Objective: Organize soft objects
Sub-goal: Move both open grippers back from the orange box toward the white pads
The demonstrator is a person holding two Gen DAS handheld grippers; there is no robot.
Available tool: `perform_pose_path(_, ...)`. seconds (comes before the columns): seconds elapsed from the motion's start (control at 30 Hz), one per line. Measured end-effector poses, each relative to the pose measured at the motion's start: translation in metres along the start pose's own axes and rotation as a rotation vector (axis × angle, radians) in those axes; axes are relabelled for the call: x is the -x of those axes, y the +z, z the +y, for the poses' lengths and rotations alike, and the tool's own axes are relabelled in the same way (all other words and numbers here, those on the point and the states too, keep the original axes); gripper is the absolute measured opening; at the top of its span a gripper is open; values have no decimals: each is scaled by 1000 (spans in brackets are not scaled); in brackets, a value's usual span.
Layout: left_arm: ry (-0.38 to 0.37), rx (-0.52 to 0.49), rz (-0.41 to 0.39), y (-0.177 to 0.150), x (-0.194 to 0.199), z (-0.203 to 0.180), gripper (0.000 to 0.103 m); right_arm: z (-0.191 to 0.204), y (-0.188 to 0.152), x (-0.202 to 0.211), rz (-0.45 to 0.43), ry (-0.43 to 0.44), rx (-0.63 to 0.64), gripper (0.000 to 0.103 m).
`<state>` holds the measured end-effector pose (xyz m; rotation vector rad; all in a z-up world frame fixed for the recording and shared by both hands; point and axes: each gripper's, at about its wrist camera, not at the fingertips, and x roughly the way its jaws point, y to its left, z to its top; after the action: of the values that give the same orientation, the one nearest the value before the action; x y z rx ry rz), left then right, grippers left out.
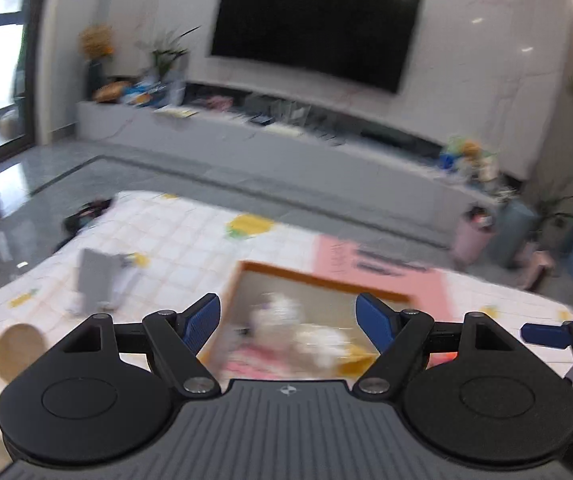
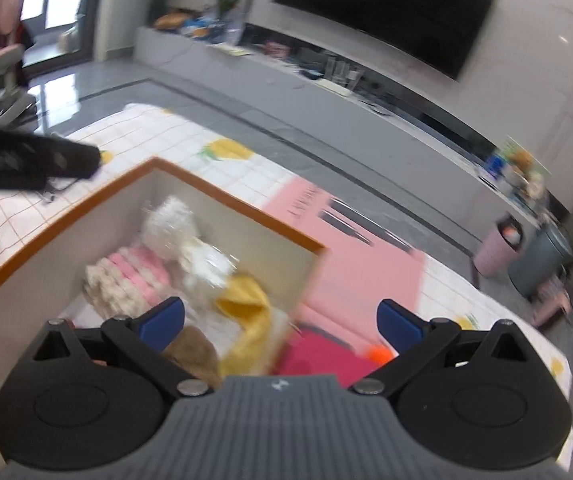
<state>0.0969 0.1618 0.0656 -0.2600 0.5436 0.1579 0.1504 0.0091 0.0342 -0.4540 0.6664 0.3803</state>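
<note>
Presently, the left gripper (image 1: 288, 322) and right gripper (image 2: 280, 326) both stand with jaws wide apart, nothing between them, above the orange-rimmed box (image 2: 222, 188). Inside it lie a white plush (image 2: 170, 224), a pink-and-cream folded cloth (image 2: 126, 276) and a yellow cloth (image 2: 246, 312). The box rests on the checked tablecloth (image 1: 174, 240).

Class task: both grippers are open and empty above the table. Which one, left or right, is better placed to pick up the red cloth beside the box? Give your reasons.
Probably the right gripper: the red cloth lies just below its open jaws, outside the box. The left gripper points over the box's contents instead.
</note>
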Motion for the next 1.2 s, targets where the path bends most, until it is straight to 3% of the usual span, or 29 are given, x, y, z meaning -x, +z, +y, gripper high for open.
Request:
perform_pose_path(0.13,-31,-126,-11,-15,14,-42,91,-35,-34,36,28,-96,-62,100)
perform_pose_path(0.23,-64,-226,26,-38,14,-80,91,-64,-65,57,72,-148,-138,100)
perform_pose_path(0.43,-173,-233,72,-80,16,-125,89,-101,-129,82,121,-237,-258,100)
perform_pose_path(0.57,-219,-310,71,-102,20,-143,89,-114,-163,86,129,-340,-307,100)
perform_pose_path(0.73,-217,-307,86,-121,14,-153,89,-135,-192,73,119,-295,-451,100)
perform_pose_path(1.0,-232,-388,64,-139,10,-168,89,-171,-204,43,67,-212,-654,100)
perform_pose_path(1.2,-280,-398,91,-145,7,-172,89,-216,-201,-3,80,-105,-844,83)
